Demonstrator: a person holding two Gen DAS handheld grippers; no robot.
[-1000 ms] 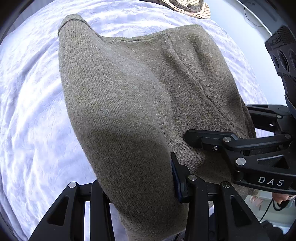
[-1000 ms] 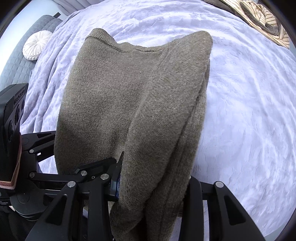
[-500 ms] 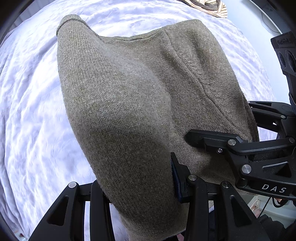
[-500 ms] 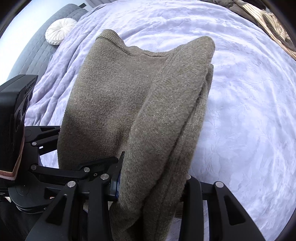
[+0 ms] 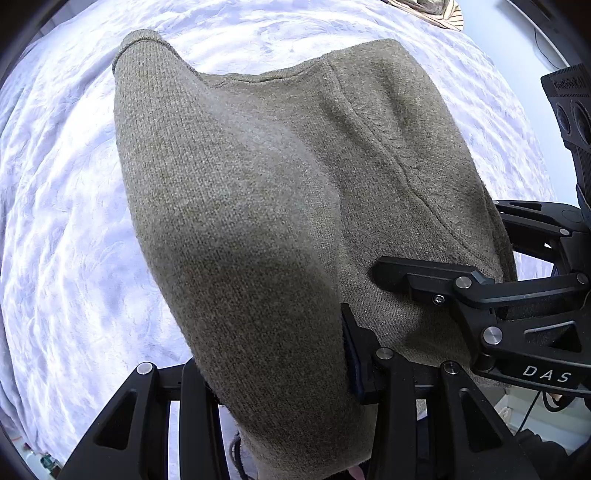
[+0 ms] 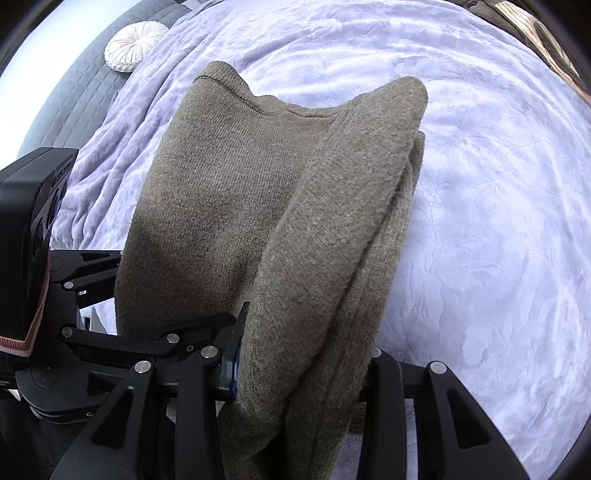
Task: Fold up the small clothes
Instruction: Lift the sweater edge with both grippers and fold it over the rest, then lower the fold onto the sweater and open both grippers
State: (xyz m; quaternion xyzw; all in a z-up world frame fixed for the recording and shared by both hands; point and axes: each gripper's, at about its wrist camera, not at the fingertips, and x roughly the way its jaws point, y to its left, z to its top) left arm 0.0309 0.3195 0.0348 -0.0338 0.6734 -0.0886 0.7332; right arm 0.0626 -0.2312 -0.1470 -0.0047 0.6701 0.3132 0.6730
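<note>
An olive knit sweater (image 5: 258, 206) hangs centre frame above a lavender bedspread (image 5: 55, 221). The left claw (image 5: 273, 373) and right claw (image 6: 299, 365) each pinch a bunched edge. Mid-fold, likely; next, lower it flat onto the bed.

sweater (image 5: 280, 206) above bedspread (image 5: 62, 229), pillow (image 6: 133, 46) behind

A bed carries everything, covered by a pale lavender blanket (image 6: 480, 184) with an embossed leafy pattern, rumpled into long folds at its edge. Beyond that rumpled edge lies a grey quilted cover (image 6: 74, 99), with a round white pleated cushion (image 6: 135, 44) on it. At the blanket's far corner rests a brown-and-cream striped cloth (image 5: 432, 11).
</note>
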